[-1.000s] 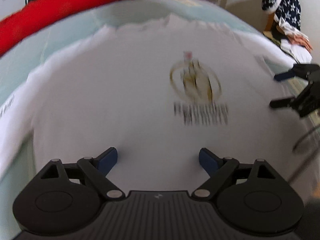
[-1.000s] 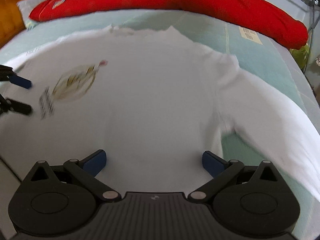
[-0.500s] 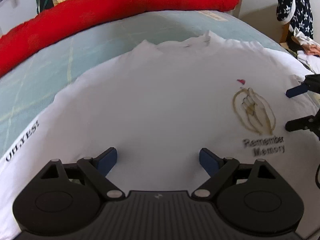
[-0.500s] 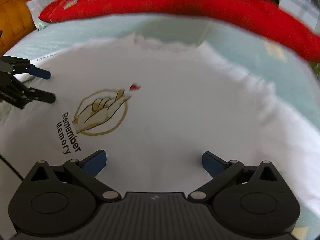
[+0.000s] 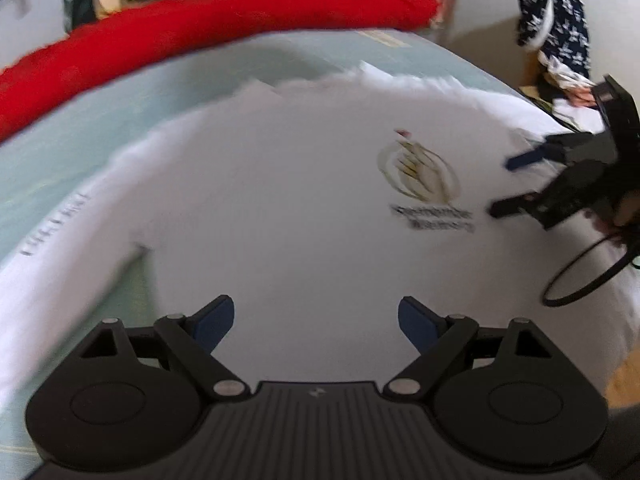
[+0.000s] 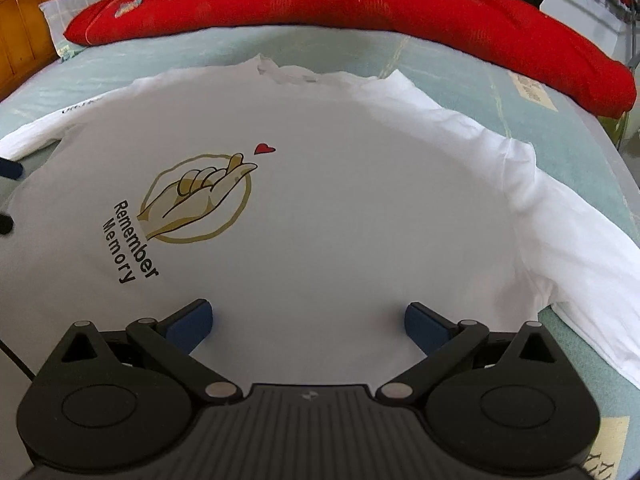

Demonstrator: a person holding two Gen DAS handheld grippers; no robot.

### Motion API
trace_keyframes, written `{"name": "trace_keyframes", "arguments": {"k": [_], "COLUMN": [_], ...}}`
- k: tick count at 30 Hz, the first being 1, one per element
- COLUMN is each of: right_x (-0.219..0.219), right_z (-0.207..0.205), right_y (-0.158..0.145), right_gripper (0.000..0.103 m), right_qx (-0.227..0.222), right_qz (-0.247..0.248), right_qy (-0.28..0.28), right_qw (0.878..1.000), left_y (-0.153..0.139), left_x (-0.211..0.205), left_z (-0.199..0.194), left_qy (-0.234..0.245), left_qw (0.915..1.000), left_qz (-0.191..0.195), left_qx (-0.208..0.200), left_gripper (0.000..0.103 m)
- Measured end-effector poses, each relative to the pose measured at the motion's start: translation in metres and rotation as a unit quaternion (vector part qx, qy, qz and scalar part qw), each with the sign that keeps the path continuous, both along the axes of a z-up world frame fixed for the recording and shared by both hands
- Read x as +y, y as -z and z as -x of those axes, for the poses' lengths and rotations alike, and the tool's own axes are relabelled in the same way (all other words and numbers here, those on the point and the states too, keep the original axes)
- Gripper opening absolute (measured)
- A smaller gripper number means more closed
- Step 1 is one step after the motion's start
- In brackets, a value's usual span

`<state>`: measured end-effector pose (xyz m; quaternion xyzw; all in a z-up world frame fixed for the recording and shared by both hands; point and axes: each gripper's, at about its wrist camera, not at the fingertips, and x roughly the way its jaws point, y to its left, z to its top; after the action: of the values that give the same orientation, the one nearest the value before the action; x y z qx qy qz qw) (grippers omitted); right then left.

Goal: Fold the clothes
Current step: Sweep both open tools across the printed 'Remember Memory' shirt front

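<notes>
A white T-shirt (image 6: 360, 208) lies spread flat, front up, on a pale green bed (image 6: 560, 152). It has a gold hand print and the words "Remember Memory" (image 6: 132, 242). It also shows in the left wrist view (image 5: 288, 208), blurred. My left gripper (image 5: 316, 320) is open and empty, hovering over the shirt's left lower body near the sleeve (image 5: 60, 264). My right gripper (image 6: 308, 320) is open and empty over the lower middle of the shirt; it also shows at the right of the left wrist view (image 5: 516, 184). The right sleeve (image 6: 580, 280) lies out to the right.
A long red cushion (image 6: 360, 4) lies across the far side of the bed. A wooden headboard (image 6: 24, 20) and a pillow (image 6: 68, 8) are at the far left. A dark patterned garment (image 5: 556, 32) hangs on a chair right of the bed. The bed edge drops off at the right (image 5: 624, 364).
The left gripper's view has swung back right, so the print sits further left in it. The right gripper's view has steadied over the shirt. Both grippers stay open.
</notes>
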<state>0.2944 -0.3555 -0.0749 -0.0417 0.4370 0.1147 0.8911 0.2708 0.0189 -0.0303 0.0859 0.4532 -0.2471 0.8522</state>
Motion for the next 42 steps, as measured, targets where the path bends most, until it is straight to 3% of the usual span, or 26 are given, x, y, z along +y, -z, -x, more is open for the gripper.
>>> {"name": "trace_keyframes", "arguments": {"k": [3, 8, 12, 16, 21, 24, 26, 29, 34, 36, 39, 42], "right_x": [-0.004, -0.014, -0.023, -0.015, 0.017, 0.022, 0.016, 0.000, -0.015, -0.018, -0.015, -0.014], "right_z": [0.008, 0.043, 0.086, 0.107, 0.096, 0.107, 0.122, 0.148, 0.158, 0.152, 0.127, 0.095], "right_y": [-0.001, -0.008, -0.013, -0.024, -0.014, -0.004, -0.004, -0.004, -0.013, -0.021, -0.030, -0.021], "right_gripper": [0.103, 0.103, 0.103, 0.103, 0.103, 0.103, 0.103, 0.103, 0.103, 0.103, 0.103, 0.103], "right_qx": [-0.011, 0.010, 0.037, 0.022, -0.001, -0.008, -0.008, -0.001, 0.037, 0.027, -0.026, -0.030], "right_qz": [-0.002, 0.003, 0.017, 0.007, -0.006, 0.008, 0.014, 0.024, 0.018, 0.006, 0.003, 0.008], "right_qy": [-0.014, -0.038, -0.052, -0.078, -0.134, -0.159, -0.167, -0.167, -0.128, -0.116, -0.109, -0.109], "right_qw": [1.000, 0.999, 0.998, 0.997, 0.991, 0.987, 0.986, 0.986, 0.991, 0.993, 0.994, 0.994], "left_y": [0.012, 0.006, -0.006, -0.018, -0.005, 0.010, 0.011, 0.008, 0.008, 0.008, 0.009, 0.010], "left_x": [-0.005, -0.002, -0.018, -0.035, -0.078, -0.083, -0.080, -0.068, -0.062, -0.060, -0.057, -0.054], "left_z": [0.020, 0.065, 0.074, 0.084, 0.080, 0.104, 0.127, 0.145, 0.112, 0.097, 0.075, 0.053], "left_qy": [0.004, -0.033, -0.022, -0.010, 0.054, 0.078, 0.088, 0.082, 0.034, 0.013, -0.017, -0.047], "left_qw": [0.9998, 0.9985, 0.9993, 0.9996, 0.9985, 0.9967, 0.9952, 0.9941, 0.9973, 0.9981, 0.9984, 0.9977], "left_qz": [-0.014, -0.024, -0.025, -0.026, 0.002, -0.021, -0.041, -0.062, -0.052, -0.047, -0.040, -0.033], "left_qx": [0.012, 0.036, 0.020, 0.003, -0.009, 0.008, 0.006, 0.035, 0.039, 0.038, 0.037, 0.036], "left_gripper": [0.089, 0.090, 0.090, 0.090, 0.090, 0.090, 0.091, 0.091, 0.091, 0.091, 0.091, 0.091]}}
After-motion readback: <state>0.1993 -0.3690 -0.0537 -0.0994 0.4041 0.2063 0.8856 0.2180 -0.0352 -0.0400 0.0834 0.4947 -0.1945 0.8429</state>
